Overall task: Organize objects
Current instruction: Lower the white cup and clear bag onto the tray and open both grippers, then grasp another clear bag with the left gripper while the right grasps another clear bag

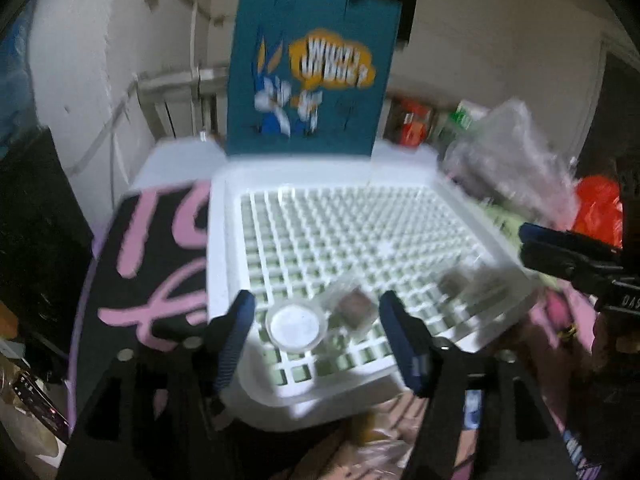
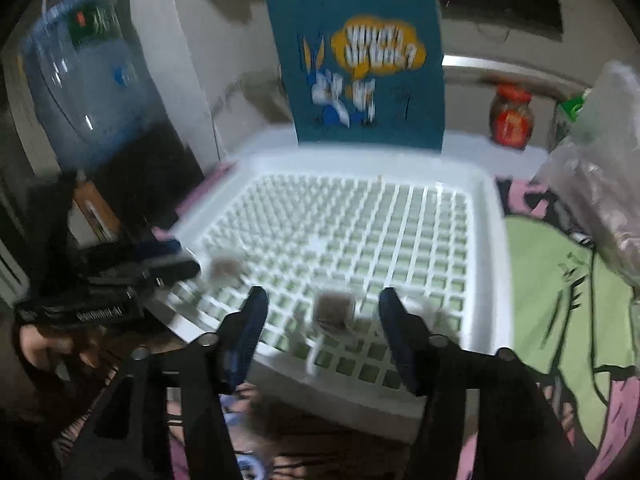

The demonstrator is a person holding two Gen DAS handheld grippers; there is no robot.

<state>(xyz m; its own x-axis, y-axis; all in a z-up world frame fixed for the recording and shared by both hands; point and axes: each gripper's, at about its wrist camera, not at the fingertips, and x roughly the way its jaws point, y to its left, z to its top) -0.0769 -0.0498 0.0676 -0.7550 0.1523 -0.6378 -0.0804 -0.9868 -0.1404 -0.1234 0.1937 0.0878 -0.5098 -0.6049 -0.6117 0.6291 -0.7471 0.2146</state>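
Observation:
A white grid tray [image 1: 400, 184] lies on the table in both views [image 2: 492, 264]. In the left wrist view a small round clear tub with a white lid [image 1: 297, 326] and a clear packet of brown stuff [image 1: 354, 306] lie at the tray's near edge, between the open fingers of my left gripper [image 1: 316, 320]. Another packet [image 1: 454, 280] lies further right. In the right wrist view my right gripper [image 2: 322, 312] is open, with a brown packet [image 2: 334, 308] between its fingers. A second packet [image 2: 224, 268] lies left, near the left gripper [image 2: 160, 258]. The right gripper shows in the left wrist view [image 1: 568, 252].
A blue cartoon gift bag [image 1: 308, 76] stands behind the tray. A clear plastic bag [image 2: 600, 184], a red-lidded jar [image 2: 512, 120] and a green cloth [image 2: 560, 288] are at the right. A black and pink cloth [image 1: 156, 264] lies left. A water jug [image 2: 80, 80] stands far left.

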